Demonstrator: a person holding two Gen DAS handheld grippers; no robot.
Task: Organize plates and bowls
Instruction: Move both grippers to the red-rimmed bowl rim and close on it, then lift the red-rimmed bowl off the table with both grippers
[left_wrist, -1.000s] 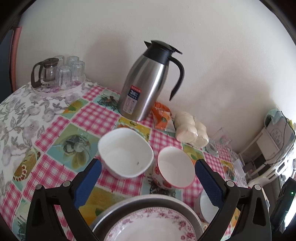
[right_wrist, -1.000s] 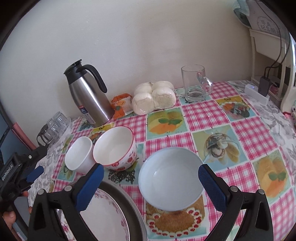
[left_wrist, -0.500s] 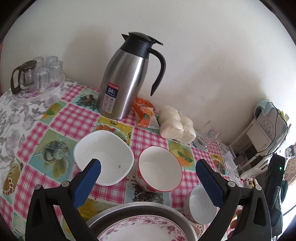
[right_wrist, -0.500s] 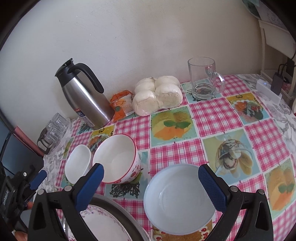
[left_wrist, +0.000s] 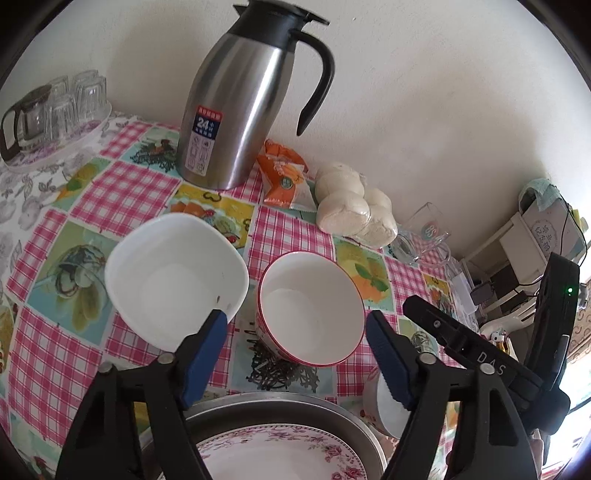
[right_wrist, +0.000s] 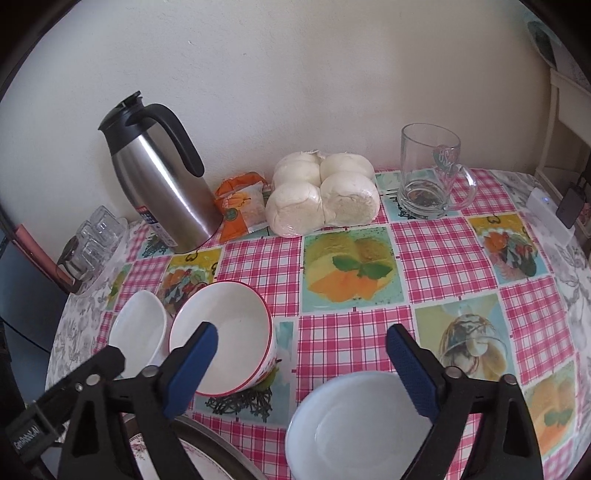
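Left wrist view: the left gripper (left_wrist: 295, 334) hangs over the red-rimmed bowl (left_wrist: 311, 308), its jaws closing with the bowl framed between them but the blue pads not yet seen pressing on it. The square white bowl (left_wrist: 173, 275) sits just beside the red-rimmed bowl, on the side away from the glass mug (left_wrist: 421, 236), and one blue pad overlaps its near corner in the picture. The likely risk is that this pad catches the white bowl's rim and drags or tips it as the jaws narrow. The floral plate (left_wrist: 273, 458) lies in a metal tray (left_wrist: 280, 404) on the camera's side of the red-rimmed bowl. The steel thermos jug (left_wrist: 243, 99) stands beyond it, by the wall.

Right wrist view: the right gripper (right_wrist: 301, 365) also has closing jaws, empty so far, with bare checked tablecloth (right_wrist: 443, 254) between the pads. The pale blue bowl (right_wrist: 358, 424) sits low in frame, near the red-rimmed bowl, partly under one finger. A glazed rim pinched off-centre could slip out. The two grippers work close together around the red-rimmed bowl, so they could knock each other.
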